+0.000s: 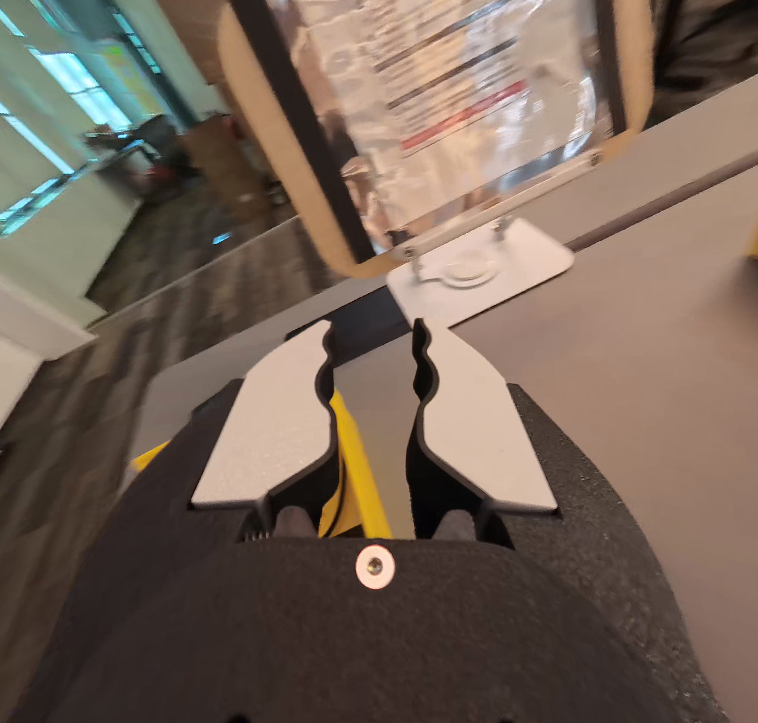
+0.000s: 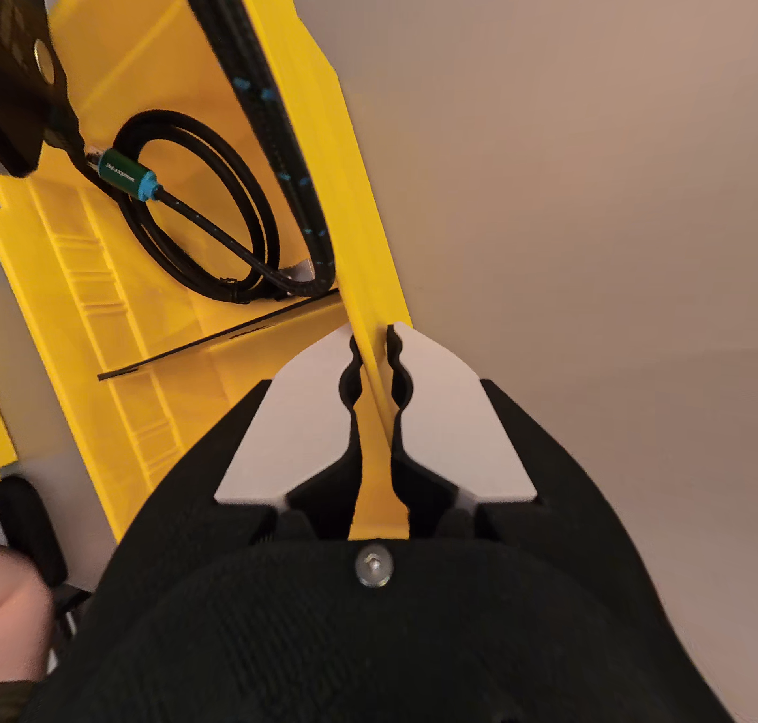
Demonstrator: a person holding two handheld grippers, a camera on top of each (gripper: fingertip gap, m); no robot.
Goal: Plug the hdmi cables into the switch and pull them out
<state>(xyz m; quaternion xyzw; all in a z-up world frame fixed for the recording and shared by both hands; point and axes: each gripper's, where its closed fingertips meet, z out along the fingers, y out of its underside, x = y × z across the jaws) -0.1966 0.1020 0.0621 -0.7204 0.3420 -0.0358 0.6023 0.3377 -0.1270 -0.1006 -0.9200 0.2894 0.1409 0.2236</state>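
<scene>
Firmly, right hand-held gripper (image 2: 374, 336) pinches yellow plastic bin (image 2: 123, 88) wall (left hand-held gripper (image 1: 372, 330) released).

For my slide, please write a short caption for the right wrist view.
Right gripper shut on the yellow bin wall, with coiled black HDMI cables inside.

Bin (image 2: 123, 293) wall between right jaws; coiled cable (image 2: 197, 211) in bin, ahead-left of jaws. Bin on worktop (image 2: 574, 211).
</scene>
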